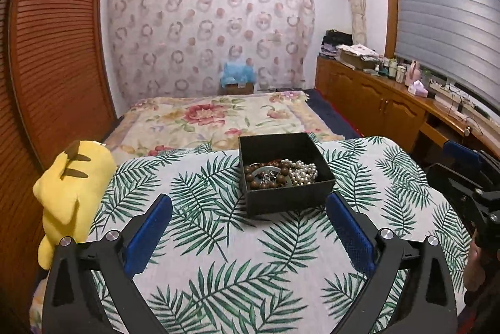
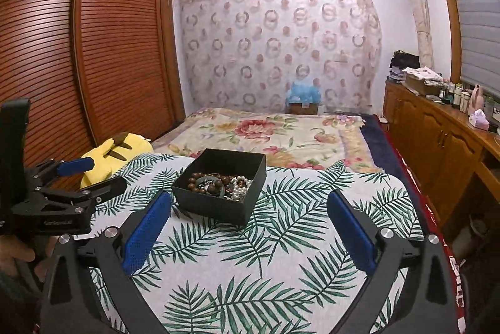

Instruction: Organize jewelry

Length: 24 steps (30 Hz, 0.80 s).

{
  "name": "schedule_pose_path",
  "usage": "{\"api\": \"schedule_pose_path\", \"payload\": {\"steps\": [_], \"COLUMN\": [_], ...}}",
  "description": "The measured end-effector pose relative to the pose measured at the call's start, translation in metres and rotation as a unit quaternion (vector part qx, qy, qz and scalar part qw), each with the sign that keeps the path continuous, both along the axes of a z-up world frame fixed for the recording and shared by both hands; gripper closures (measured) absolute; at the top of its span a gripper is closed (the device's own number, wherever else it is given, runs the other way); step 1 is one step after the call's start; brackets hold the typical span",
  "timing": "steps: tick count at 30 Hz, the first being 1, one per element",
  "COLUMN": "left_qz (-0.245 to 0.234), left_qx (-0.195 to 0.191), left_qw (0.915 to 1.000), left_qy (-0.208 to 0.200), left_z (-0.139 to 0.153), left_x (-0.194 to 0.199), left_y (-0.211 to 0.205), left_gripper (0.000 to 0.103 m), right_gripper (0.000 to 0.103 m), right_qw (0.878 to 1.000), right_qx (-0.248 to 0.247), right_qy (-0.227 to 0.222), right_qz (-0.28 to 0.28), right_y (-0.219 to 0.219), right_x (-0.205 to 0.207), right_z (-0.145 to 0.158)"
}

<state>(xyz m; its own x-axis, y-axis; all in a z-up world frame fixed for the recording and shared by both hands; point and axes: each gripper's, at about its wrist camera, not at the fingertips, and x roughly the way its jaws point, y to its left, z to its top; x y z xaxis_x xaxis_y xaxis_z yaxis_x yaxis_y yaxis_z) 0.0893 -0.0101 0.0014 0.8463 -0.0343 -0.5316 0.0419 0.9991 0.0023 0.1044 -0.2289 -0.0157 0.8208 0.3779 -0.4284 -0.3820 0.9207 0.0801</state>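
Two grippers, left gripper (image 1: 248, 235) and right gripper (image 2: 248, 235), we are holding wide open and empty. Jewelry (image 1: 279, 174) is lying heaped inside the black box (image 1: 289, 201), frame centre, fitting both tidied and awaiting sorting.

Box (image 1: 286, 174) on table (image 1: 218, 255), far centre; beads (image 1: 262, 177) and pearls (image 1: 301, 171) inside. Plush (image 1: 72, 187) left of table. Bed (image 1: 218, 118) behind; cabinets (image 1: 375, 102) right; wardrobe (image 1: 53, 52) left.
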Motion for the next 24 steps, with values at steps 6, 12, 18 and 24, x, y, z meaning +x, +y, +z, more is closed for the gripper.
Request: {"api": "schedule_pose_path", "payload": {"steps": [6, 12, 18, 24], "left_qz": [0.001, -0.004, -0.004, -0.004], "left_qx": [0.001, 0.002, 0.002, 0.002], "left_qw": [1.0000, 0.9999, 0.9999, 0.9999], "left_qy": [-0.007, -0.010, -0.012, -0.012], "left_z": [0.003, 0.003, 0.003, 0.003], "left_x": [-0.009, -0.013, -0.014, -0.017], "left_y": [-0.002, -0.006, -0.007, -0.009], "left_gripper": [0.008, 0.008, 0.008, 0.008], "right_gripper": [0.003, 0.003, 0.003, 0.003], "right_qw": [1.000, 1.000, 1.000, 1.000], "right_qx": [0.004, 0.003, 0.005, 0.006], "right_qy": [-0.011, -0.015, -0.018, -0.020], "right_qz": [-0.010, -0.017, -0.021, -0.022], "right_y": [-0.004, -0.007, -0.010, -0.009], "right_x": [-0.006, -0.009, -0.012, -0.014], "right_z": [0.005, 0.005, 0.006, 0.007]}}
